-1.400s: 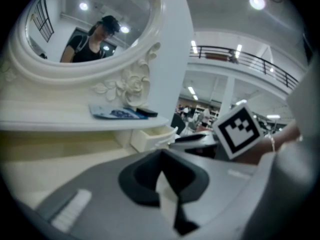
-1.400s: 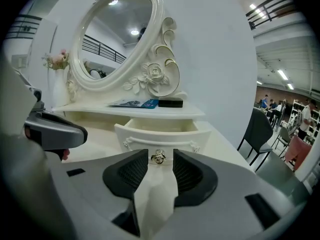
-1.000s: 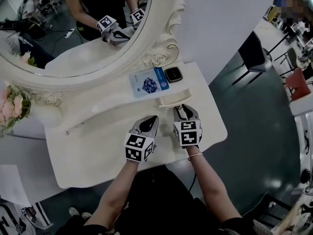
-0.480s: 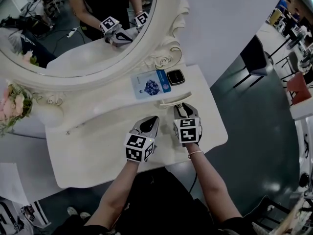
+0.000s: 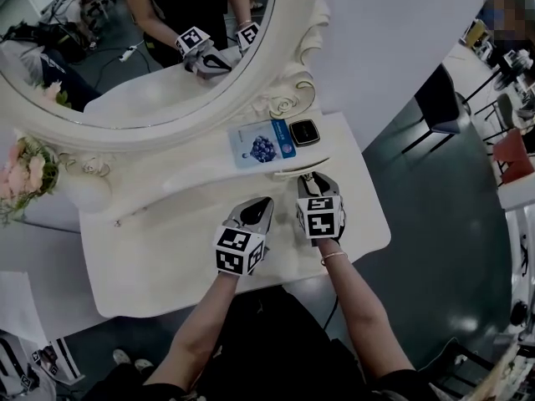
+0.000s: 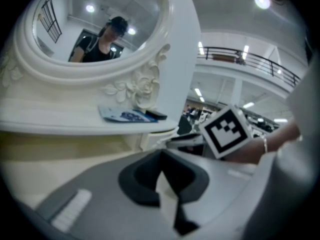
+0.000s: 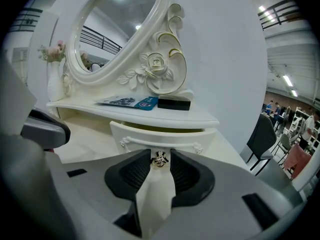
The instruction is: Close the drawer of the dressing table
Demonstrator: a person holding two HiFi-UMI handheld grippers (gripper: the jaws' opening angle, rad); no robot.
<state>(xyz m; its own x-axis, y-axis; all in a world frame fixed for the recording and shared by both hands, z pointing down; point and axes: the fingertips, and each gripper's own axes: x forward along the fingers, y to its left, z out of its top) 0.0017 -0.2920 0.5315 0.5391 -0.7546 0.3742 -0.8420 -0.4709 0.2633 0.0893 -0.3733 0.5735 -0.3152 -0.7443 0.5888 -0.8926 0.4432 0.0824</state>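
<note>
- Compared with a second ago, the drawer (image 5: pixel 288 174) shows less of its front beyond the raised shelf (image 5: pixel 201 164). The right gripper (image 5: pixel 311 180) has crept with it toward the mirror (image 5: pixel 125 65), while the left gripper (image 5: pixel 262 201) has kept its place.
- Head view: both grippers lie low over the dressing table (image 5: pixel 159 257), side by side. The right one's tips are at the drawer front, below the blue packet (image 5: pixel 262 146) and the small black case (image 5: pixel 303 131) on the shelf. The left one points at bare tabletop just left of the drawer and touches nothing that I can make out.
- Left gripper view: its jaws are together with nothing between them. The shelf edge runs ahead, and the right gripper's marker cube (image 6: pixel 227 130) sits off to the right, beside the drawer.
- Right gripper view: the jaws are narrow and pinch the small metal knob (image 7: pixel 160 159) at the middle of the drawer front. A yellowish slit of the drawer's inside shows between the front's top edge and the shelf above, so the front is not flush.
- Progress, as I judge it: most of the push is done and the drawer is nearly home. What is left is the last short stretch until the front meets the cabinet face, then letting go of the knob and backing off.
</note>
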